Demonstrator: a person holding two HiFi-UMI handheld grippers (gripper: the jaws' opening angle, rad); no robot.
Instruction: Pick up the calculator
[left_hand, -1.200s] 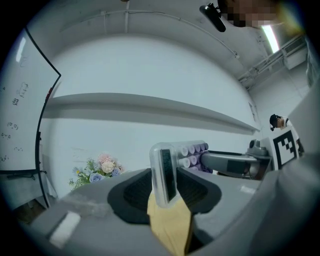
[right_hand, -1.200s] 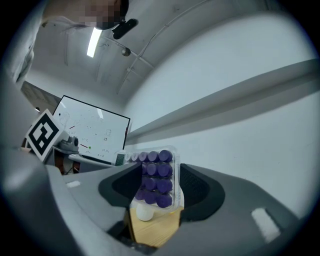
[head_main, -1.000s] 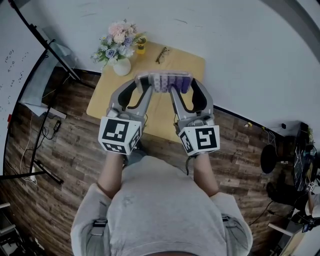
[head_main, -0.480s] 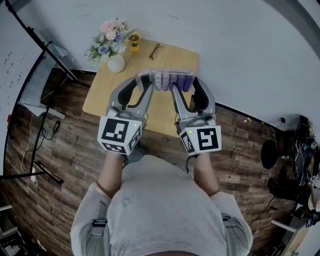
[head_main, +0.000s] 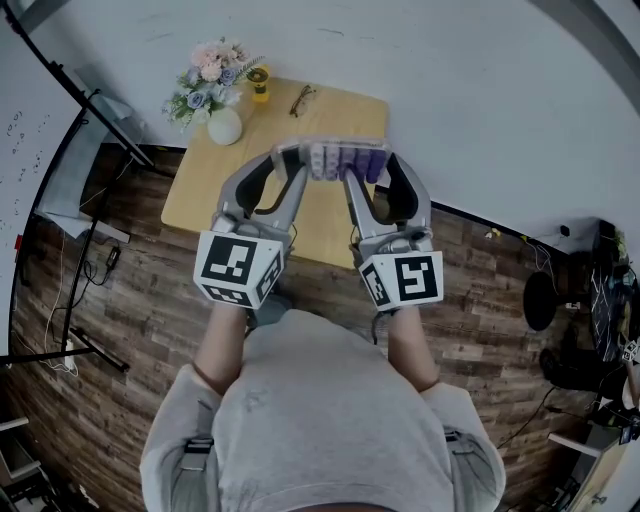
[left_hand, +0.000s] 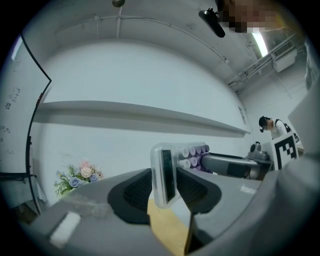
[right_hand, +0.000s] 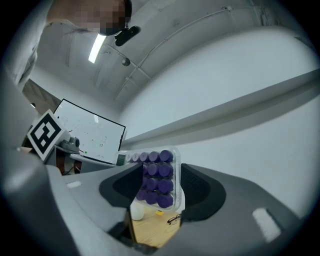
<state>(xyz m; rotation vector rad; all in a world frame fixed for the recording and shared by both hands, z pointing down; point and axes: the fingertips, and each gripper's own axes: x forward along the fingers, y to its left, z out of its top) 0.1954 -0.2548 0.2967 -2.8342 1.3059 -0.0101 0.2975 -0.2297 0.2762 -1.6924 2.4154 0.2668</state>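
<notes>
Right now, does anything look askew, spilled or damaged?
Nothing stands out. The clear-cased calculator with purple keys is clamped at each end by the left gripper and right gripper above the wooden table; the white vase of flowers stands upright, the glasses lie flat.

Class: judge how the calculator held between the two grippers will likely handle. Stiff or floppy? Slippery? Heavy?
Probably stiff: the calculator spans level between the left gripper and right gripper without sagging. Possibly slippery: its casing looks like smooth, glossy plastic. Likely light, since it looks thin edge-on.
</notes>
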